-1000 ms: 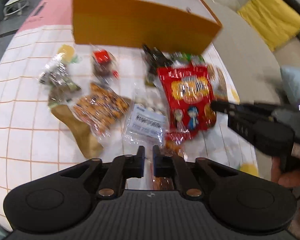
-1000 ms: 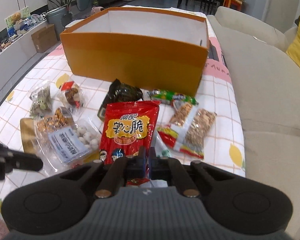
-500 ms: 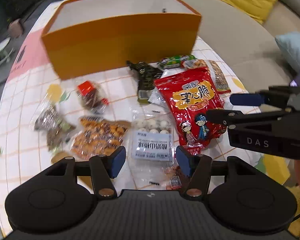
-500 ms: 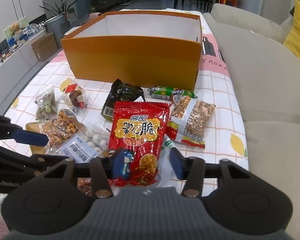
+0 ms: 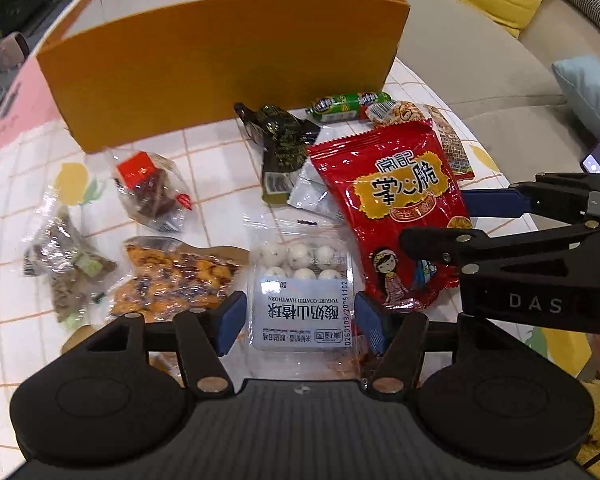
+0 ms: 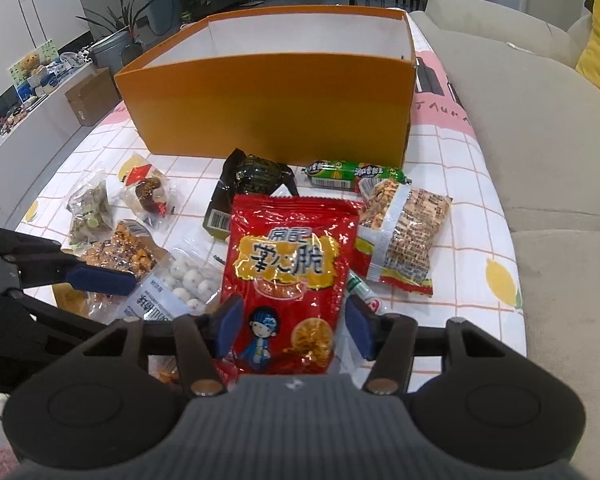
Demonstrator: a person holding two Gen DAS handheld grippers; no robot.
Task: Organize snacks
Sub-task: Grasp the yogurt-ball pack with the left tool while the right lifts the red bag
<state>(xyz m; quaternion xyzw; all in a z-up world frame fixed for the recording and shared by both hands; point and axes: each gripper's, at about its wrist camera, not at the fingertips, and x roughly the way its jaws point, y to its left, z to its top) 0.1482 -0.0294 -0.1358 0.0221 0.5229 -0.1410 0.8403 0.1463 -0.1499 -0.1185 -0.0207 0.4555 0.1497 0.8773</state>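
Now both grippers hang over the snack pile with jaws released, having just been opening. The left gripper (image 5: 300, 322) straddles the near end of the clear pack of yogurt-coated hawthorn balls (image 5: 302, 292), which lies flat on the bench (image 5: 16, 312) between the blue pads (image 5: 231, 322); whether the pads touch the pack cannot be told. Left of those jaws lie a bag of caramel-coloured nuts (image 5: 176, 280), a clear bag of greenish bits (image 5: 66, 268) and a small bag with a red label (image 5: 152, 190).

The right gripper (image 6: 294, 326) frames the lower end of the red crisp packet (image 6: 290, 276), its pads beside the packet's edges without squeezing it. Right of those jaws lies a peanut brittle bag (image 6: 404, 236); ahead of them lie a dark green wrapped pack (image 6: 248, 184) and a green sausage stick (image 6: 352, 172), just before the orange box (image 6: 268, 108), which stands open-topped beyond all the snacks.
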